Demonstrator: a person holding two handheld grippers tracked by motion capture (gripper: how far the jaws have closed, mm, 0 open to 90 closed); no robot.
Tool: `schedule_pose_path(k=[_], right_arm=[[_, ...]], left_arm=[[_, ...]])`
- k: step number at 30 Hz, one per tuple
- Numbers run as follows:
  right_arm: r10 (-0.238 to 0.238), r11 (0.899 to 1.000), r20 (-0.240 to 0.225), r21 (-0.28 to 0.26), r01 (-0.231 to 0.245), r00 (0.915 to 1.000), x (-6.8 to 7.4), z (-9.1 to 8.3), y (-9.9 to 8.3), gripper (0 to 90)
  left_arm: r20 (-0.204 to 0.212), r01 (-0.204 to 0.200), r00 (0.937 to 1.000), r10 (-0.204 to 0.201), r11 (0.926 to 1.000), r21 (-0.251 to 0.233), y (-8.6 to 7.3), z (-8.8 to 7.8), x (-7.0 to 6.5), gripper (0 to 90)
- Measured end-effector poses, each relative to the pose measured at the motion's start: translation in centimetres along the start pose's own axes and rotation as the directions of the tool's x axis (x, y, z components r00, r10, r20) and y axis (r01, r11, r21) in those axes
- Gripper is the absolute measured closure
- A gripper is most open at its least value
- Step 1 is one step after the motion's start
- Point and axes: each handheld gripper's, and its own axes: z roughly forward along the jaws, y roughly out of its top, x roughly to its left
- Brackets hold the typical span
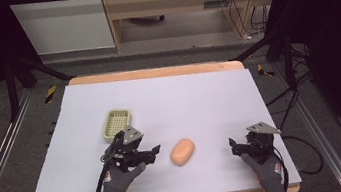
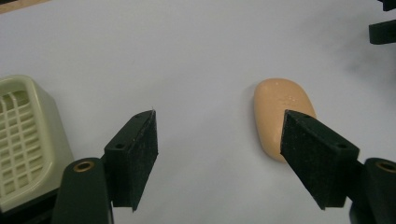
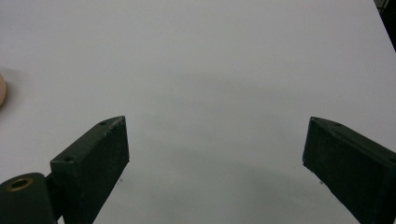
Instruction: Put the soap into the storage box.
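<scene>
An orange oval soap bar point(image 1: 182, 152) lies on the white table cover near the front middle. A pale green slotted soap dish point(image 1: 116, 123) stands behind and left of it. My left gripper point(image 1: 155, 151) is open just left of the soap, jaws pointing at it. In the left gripper view the soap bar point(image 2: 280, 112) lies ahead, partly behind the right jaw, and the soap dish point(image 2: 23, 140) sits at the left edge. My right gripper point(image 1: 233, 146) is open to the right of the soap, nothing between its jaws. In the right gripper view the soap's edge point(image 3: 2, 91) peeks in.
The white cover point(image 1: 169, 101) spreads over a wooden table point(image 1: 155, 72). Dark curtains and metal stands flank the table, with cables on the floor at the right point(image 1: 289, 94). A wooden desk point(image 1: 171, 5) stands behind.
</scene>
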Motion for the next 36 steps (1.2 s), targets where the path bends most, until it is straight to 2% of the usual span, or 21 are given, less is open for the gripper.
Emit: schedule_pose_path(k=[20, 28, 36], right_arm=[[-0.005, 1.000, 0.003, 0.002, 0.005, 1.0000, -0.1, 0.0, 0.0, 7.4], [-0.009, 1.000, 0.009, 0.003, 0.009, 0.9999, -0.1, 0.1, 0.1, 7.4], [-0.012, 1.000, 0.012, 0.007, 0.012, 0.9999, 0.0, 0.2, 0.1, 7.3]], left_arm=[[0.045, -0.033, 0.9985, 0.031, 0.9989, 0.035, 1.6, 2.5, -2.0, 25.2], [0.059, -0.049, 0.9972, 0.046, 0.9975, 0.051, 1.8, 3.6, -3.1, 24.9], [0.067, -0.067, 0.9958, 0.062, 0.9951, 0.072, 1.9, 4.3, -3.5, 24.1]])
